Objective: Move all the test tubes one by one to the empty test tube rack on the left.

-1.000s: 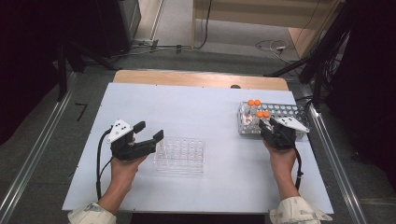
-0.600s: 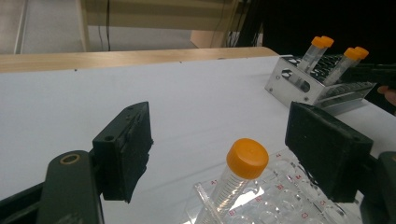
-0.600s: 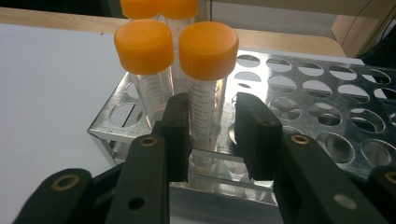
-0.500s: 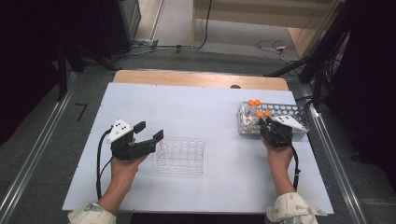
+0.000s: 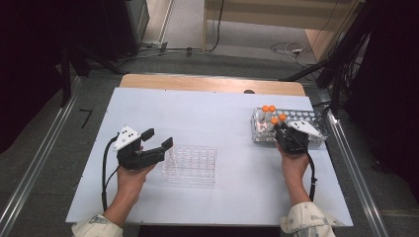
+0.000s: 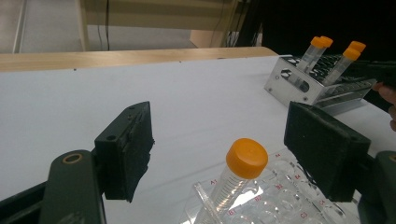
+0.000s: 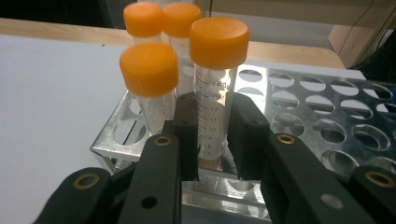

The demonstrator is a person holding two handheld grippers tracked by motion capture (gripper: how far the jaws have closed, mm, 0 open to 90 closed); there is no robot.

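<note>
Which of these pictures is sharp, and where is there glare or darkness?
High view: evenly lit white table, dark surroundings. Left gripper view: the near tube is soft, the clear rack glints. Right gripper view: the held tube is sharp, with glare on the metal rack.

Right gripper (image 5: 285,132) fingers (image 7: 187,135) have just closed; left gripper (image 5: 157,138) apparently gapes wide.

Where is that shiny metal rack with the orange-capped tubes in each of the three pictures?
High view: the metal rack sits at the table's far right, by the right claw.
Left gripper view: upper right, far across the table.
Right gripper view: centre and right, right behind the claw shut on a tube.
Shared landmark: the orange caps.
</note>
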